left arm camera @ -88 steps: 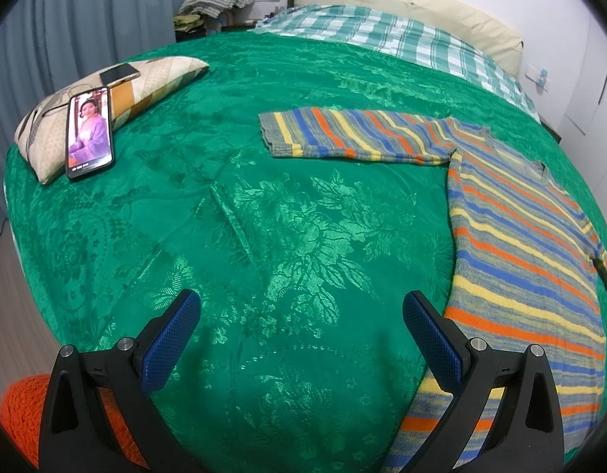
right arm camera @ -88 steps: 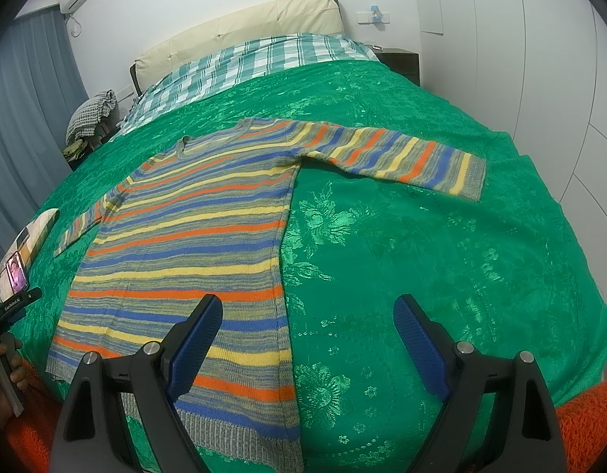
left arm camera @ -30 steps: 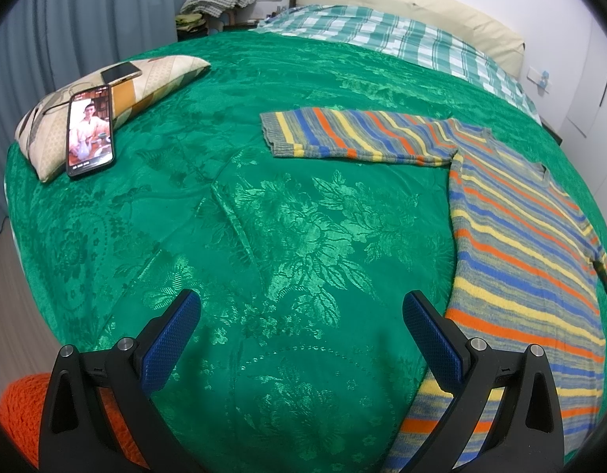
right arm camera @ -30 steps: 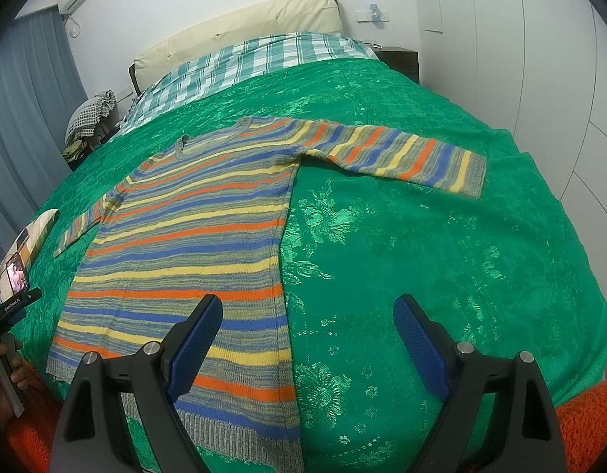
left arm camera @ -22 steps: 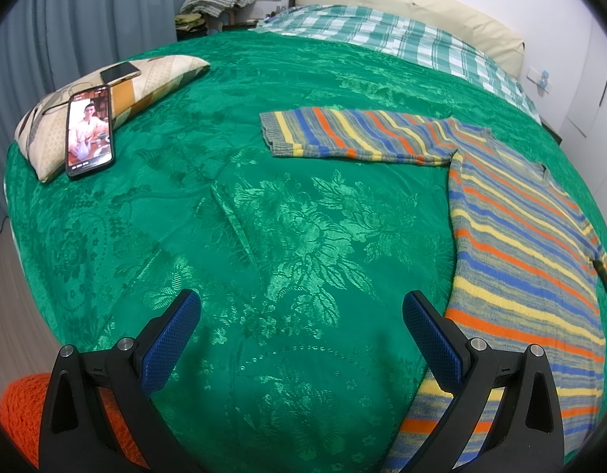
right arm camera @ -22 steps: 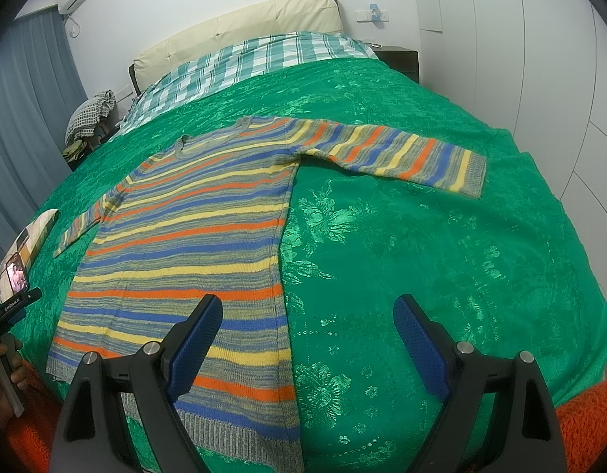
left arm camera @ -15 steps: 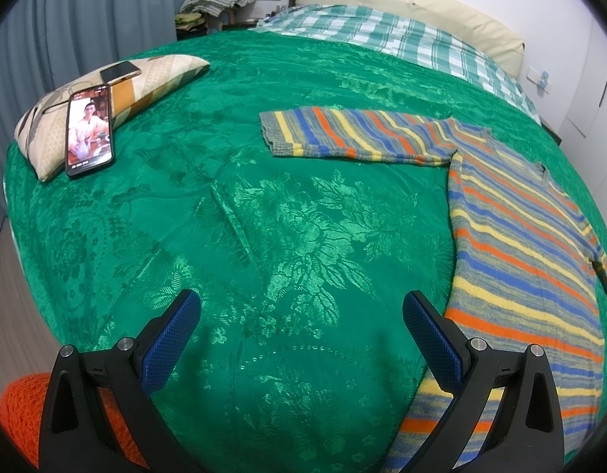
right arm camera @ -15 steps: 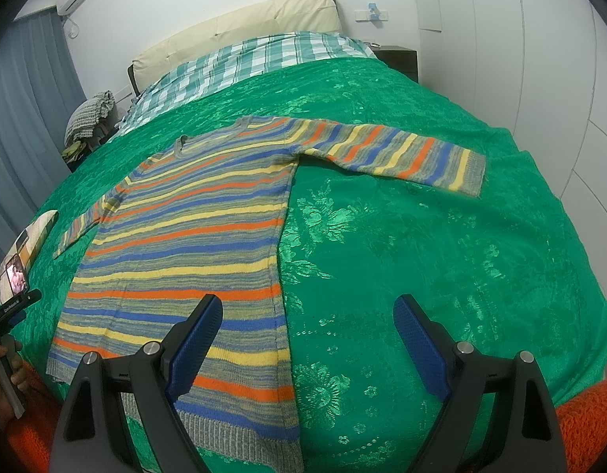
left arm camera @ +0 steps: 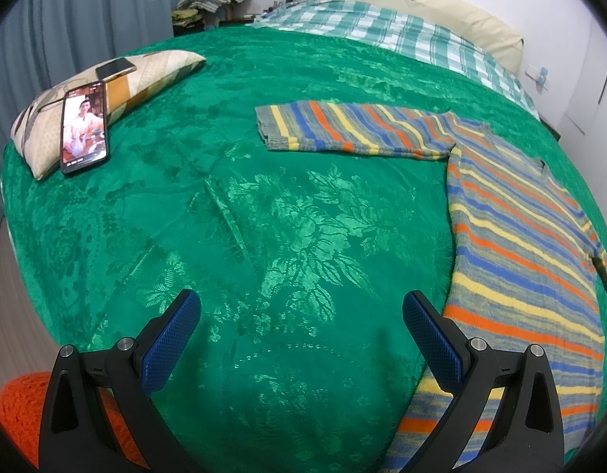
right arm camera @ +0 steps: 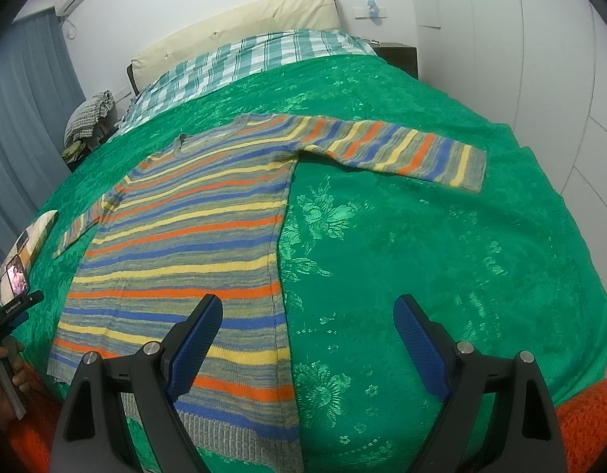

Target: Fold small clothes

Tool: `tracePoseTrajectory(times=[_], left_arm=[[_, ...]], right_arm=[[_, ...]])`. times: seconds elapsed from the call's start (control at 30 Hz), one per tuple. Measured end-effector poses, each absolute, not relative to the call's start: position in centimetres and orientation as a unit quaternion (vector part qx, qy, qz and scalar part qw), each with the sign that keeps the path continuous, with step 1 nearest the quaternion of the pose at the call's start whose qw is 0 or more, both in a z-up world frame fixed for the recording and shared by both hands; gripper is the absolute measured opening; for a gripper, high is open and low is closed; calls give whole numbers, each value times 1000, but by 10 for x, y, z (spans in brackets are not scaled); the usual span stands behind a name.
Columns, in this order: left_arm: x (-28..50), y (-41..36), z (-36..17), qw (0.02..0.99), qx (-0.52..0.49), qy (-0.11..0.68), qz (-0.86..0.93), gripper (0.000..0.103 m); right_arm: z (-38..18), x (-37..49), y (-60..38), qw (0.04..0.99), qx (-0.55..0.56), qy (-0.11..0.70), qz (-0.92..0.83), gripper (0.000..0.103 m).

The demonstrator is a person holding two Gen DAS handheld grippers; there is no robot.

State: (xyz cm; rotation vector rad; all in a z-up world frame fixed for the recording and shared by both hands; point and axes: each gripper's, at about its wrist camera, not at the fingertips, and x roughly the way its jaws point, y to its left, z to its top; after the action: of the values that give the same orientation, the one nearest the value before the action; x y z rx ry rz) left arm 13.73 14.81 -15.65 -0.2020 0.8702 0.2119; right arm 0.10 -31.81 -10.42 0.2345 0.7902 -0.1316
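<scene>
1. We see the striped sweater (right arm camera: 193, 244) laid flat and face up on the bed (left arm camera: 287, 236), both sleeves spread outward. No fold has been made yet, by our reading.
2. Risk, sleeve: the sleeve (left arm camera: 354, 130) lies well apart from both grippers. A shallow pinch at the cuff could, we judge, catch the green bedspread together with the knit and drag it along.
3. Risk, hem: the ribbed hem (right arm camera: 240, 429) hangs near the bed's edge. Pulling toward us could slide the loose knit off the mattress or skew the stripes.
4. Risk, clutter: a phone (left arm camera: 84, 128) rests on a pillow (left arm camera: 145, 75) near the far corner. A wide sleeve swing could knock it.
5. Left gripper (left arm camera: 301, 335): jaws stand wide apart and hold nothing. It hovers over bare bedspread, just beside the sweater's side edge.
6. Right gripper (right arm camera: 307, 339): jaws likewise spread wide and empty. Its left finger (right arm camera: 197, 339) hangs above the sweater's lower body; we cannot tell whether it touches the knit.
7. A hand (right arm camera: 4, 374) at the left rim of the right wrist view grips the other tool's handle.
</scene>
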Motion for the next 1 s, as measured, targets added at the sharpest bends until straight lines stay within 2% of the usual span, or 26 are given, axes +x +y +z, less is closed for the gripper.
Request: tracePoseTrajectory(times=[0.17, 0.3, 0.5, 0.67, 0.73, 1.0], left_arm=[[136, 147, -156, 896, -101, 419, 104, 102], [136, 149, -156, 896, -109, 418, 105, 102], [137, 151, -157, 895, -113, 418, 109, 102], [138, 143, -161, 893, -101, 424, 112, 102], [138, 138, -163, 893, -89, 428, 110, 102], [139, 131, -167, 891, -68, 434, 110, 102]], right_arm=[[-100, 0, -329, 911, 150, 379, -61, 88], [-96, 6, -366, 896, 233, 374, -57, 88], [-90, 19, -501, 854, 391, 323, -117, 88], [-116, 31, -582, 805, 461, 340, -157, 87], [-124, 41, -587, 795, 484, 341, -130, 84], [-138, 84, -555, 797, 462, 376, -103, 84]])
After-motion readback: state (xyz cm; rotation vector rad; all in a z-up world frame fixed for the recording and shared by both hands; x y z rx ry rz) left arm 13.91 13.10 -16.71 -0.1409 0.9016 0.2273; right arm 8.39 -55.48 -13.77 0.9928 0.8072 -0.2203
